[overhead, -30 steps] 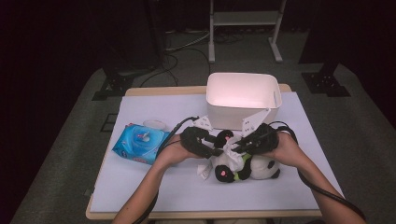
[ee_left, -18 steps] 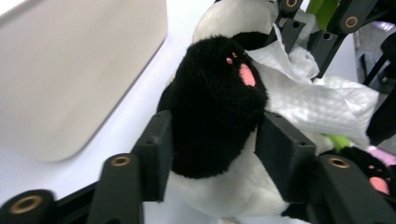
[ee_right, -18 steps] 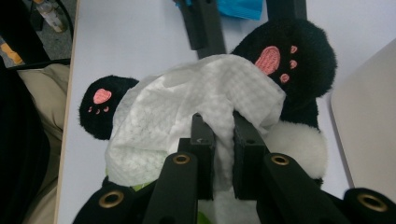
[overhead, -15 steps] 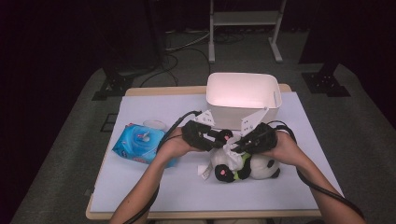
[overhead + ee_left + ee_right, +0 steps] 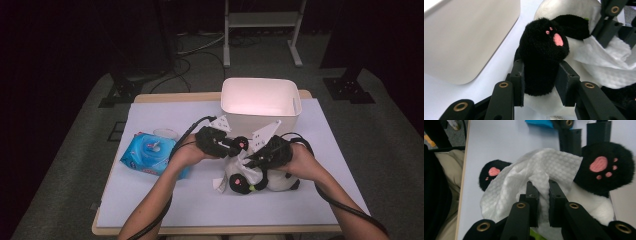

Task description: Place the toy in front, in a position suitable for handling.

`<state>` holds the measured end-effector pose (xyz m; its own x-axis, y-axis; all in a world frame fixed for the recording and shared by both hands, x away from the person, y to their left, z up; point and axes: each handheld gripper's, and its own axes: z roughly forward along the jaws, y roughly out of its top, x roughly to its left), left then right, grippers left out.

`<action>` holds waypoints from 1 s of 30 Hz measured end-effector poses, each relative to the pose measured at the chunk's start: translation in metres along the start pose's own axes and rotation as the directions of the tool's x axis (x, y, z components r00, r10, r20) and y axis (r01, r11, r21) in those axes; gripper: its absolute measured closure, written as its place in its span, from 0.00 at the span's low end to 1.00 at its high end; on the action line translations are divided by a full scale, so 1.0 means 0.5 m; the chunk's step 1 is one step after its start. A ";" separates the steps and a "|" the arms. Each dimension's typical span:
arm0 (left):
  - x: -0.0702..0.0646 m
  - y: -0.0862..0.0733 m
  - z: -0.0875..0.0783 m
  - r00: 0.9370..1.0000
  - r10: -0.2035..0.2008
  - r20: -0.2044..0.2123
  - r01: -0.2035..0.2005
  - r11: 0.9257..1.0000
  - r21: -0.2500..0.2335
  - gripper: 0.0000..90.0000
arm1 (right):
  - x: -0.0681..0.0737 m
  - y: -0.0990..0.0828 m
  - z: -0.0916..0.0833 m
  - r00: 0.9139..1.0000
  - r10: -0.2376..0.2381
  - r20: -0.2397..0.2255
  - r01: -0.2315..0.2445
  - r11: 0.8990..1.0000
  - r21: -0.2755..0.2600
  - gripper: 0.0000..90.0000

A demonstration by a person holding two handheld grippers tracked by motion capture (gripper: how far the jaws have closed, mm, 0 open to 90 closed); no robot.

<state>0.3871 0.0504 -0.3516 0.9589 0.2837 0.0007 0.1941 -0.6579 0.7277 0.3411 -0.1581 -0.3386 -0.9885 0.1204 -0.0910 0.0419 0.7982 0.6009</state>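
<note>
The blue packet's (image 5: 155, 156) print looks too blurred to read.

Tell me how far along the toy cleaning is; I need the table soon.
Done: a wipe is out of the blue pack and lies on the plush panda. In hand: the left gripper has just closed on a black leg, the right gripper pinches the wipe. Left: probably more wiping; the white bin looks empty.

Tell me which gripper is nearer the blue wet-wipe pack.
Left. The left gripper, fingers closed on the plush panda's black paw, sits right of the blue wet-wipe pack; the right gripper, pinching the white wipe, is farther right.
</note>
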 end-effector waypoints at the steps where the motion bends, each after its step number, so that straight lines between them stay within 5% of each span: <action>1: 0.001 -0.001 -0.001 1.000 0.001 0.002 -0.001 1.000 0.000 0.70 | 0.002 -0.001 -0.001 1.000 -0.006 0.000 0.006 1.000 0.004 0.89; 11: -0.005 0.003 -0.004 1.000 -0.007 0.028 0.007 1.000 -0.011 0.70 | 0.018 -0.001 -0.002 1.000 -0.004 -0.023 0.004 1.000 0.005 0.89; 19: 0.000 -0.001 -0.004 1.000 -0.005 0.026 0.005 1.000 -0.008 0.70 | 0.035 0.038 0.023 0.997 -0.064 -0.049 0.066 0.997 0.031 0.89; 26: 0.001 -0.007 -0.006 0.999 -0.025 0.026 0.026 0.999 -0.020 0.70 | 0.037 0.001 0.005 0.999 -0.036 -0.035 0.039 0.997 0.069 0.89; 30: 0.001 -0.007 -0.008 0.999 -0.027 0.028 0.028 0.999 -0.016 0.69 | 0.033 -0.028 -0.011 0.999 -0.003 -0.040 0.004 1.000 0.030 0.89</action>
<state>0.3863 0.0555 -0.3515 0.9587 0.2819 -0.0382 0.2171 -0.6383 0.7385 0.3233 -0.1706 -0.3440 -0.9936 0.0943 -0.0615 0.0418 0.8161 0.5763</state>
